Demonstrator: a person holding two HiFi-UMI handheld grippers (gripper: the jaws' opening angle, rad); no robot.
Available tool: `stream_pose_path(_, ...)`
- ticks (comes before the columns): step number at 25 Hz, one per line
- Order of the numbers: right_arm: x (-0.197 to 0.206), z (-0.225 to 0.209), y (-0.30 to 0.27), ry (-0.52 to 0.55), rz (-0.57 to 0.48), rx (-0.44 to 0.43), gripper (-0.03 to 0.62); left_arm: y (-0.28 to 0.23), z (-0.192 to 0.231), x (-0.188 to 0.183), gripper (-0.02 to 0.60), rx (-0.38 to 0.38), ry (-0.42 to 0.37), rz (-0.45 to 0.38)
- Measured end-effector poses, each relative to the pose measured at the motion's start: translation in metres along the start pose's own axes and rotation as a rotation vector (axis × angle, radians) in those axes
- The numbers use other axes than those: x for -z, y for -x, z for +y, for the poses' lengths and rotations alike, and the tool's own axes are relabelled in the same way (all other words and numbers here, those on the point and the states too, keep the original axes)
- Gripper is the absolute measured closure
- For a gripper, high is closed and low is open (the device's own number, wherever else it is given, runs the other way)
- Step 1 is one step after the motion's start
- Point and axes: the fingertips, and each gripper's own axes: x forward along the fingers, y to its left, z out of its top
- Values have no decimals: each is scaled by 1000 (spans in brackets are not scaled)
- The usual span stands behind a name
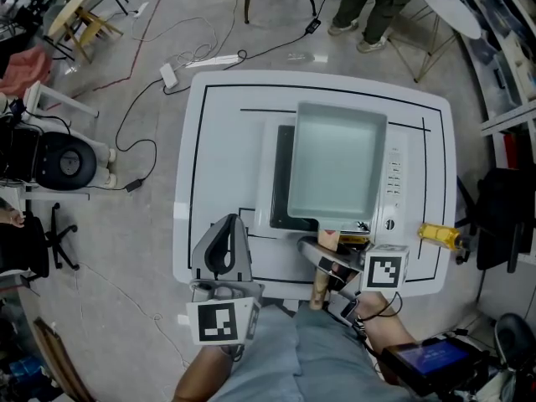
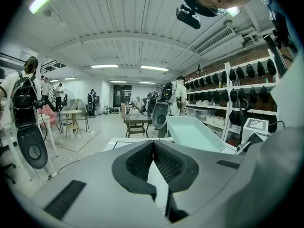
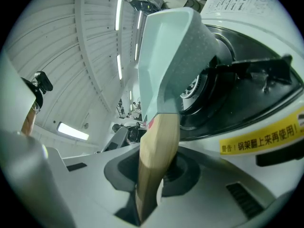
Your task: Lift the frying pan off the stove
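A pale green square frying pan (image 1: 337, 162) hangs over the black stove top (image 1: 280, 182) on the white table (image 1: 188, 182). My right gripper (image 1: 331, 262) is shut on its wooden handle (image 1: 319, 294) at the table's front edge. In the right gripper view the handle (image 3: 156, 156) runs between the pads of the right gripper (image 3: 152, 175), and the pan (image 3: 166, 46) appears just clear of the burner (image 3: 194, 87). My left gripper (image 1: 228, 226) rests shut and empty over the table's front left. In its own view the left gripper (image 2: 153, 148) has pads touching, with the pan (image 2: 192, 132) to the right.
The stove's control panel (image 1: 392, 182) lies right of the pan. A yellow object (image 1: 440, 234) sits at the table's right edge. Cables and a power strip (image 1: 169, 75) lie on the floor behind. A person's legs (image 1: 368, 15) stand beyond the table, a black chair (image 1: 50, 162) at left.
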Motion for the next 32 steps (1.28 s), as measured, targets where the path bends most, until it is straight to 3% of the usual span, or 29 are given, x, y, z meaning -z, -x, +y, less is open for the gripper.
stream_pose_path(6, -3, 6, 10, 27, -3, 41, 500, 3, -8, -6, 563, 18, 8, -20)
stream_pose_path(11, -7, 29, 18, 35, -45, -16, 500, 6, -19, -18, 563, 47, 0, -51)
stream_pose_path(14, -6, 36, 29, 54, -62, -6, 500, 11, -28, -23, 563, 68, 1, -66)
stream_pose_path(32, 11, 57, 91, 85, -209, 33, 499, 25, -89, -34, 563, 245, -11, -122)
